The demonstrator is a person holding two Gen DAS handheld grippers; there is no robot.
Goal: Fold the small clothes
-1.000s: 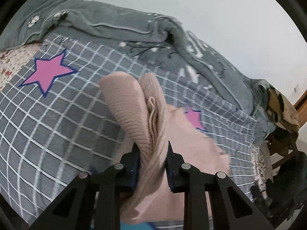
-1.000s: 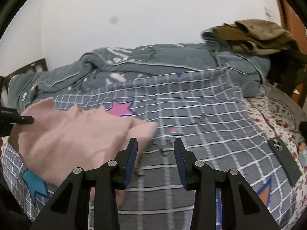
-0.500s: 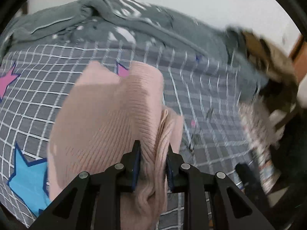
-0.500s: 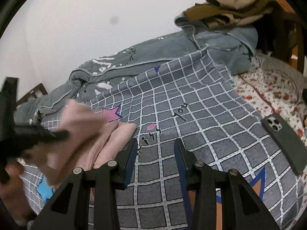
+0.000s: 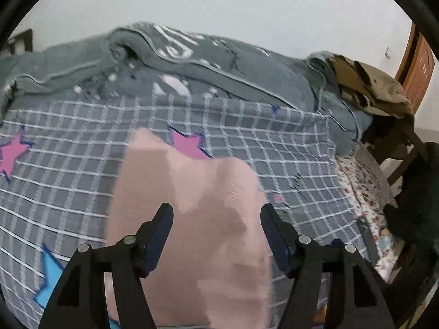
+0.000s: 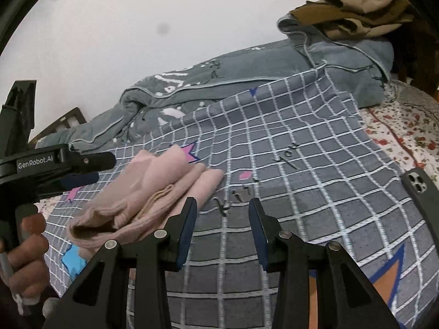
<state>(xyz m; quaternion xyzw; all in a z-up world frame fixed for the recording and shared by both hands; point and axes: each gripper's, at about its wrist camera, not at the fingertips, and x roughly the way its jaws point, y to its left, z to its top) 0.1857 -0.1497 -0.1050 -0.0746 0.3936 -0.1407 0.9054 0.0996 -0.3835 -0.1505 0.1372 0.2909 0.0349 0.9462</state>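
A pink knitted garment (image 6: 153,192) lies folded on the grey checked blanket (image 6: 301,164). In the left wrist view the pink garment (image 5: 197,219) is blurred and fills the space below my left gripper (image 5: 216,211). Its jaws are opening and stand wide, and the pads do not press on the cloth. The right wrist view shows the left gripper (image 6: 105,168) hovering just above the garment's left end, with a hand (image 6: 24,246) around its handle. My right gripper (image 6: 222,203) stands open over the blanket beside the garment's right edge, nothing between its fingers.
A rumpled grey quilt (image 5: 192,65) runs along the back of the bed against the wall. Brown clothes (image 6: 356,8) are heaped on a chair at the right. A dark phone (image 6: 419,189) lies at the blanket's right edge on the floral sheet (image 6: 397,126).
The left gripper swung the pink garment over to the right, then opened and let it go; the garment now lies folded on the blanket. The right gripper shifted slightly and stayed open.
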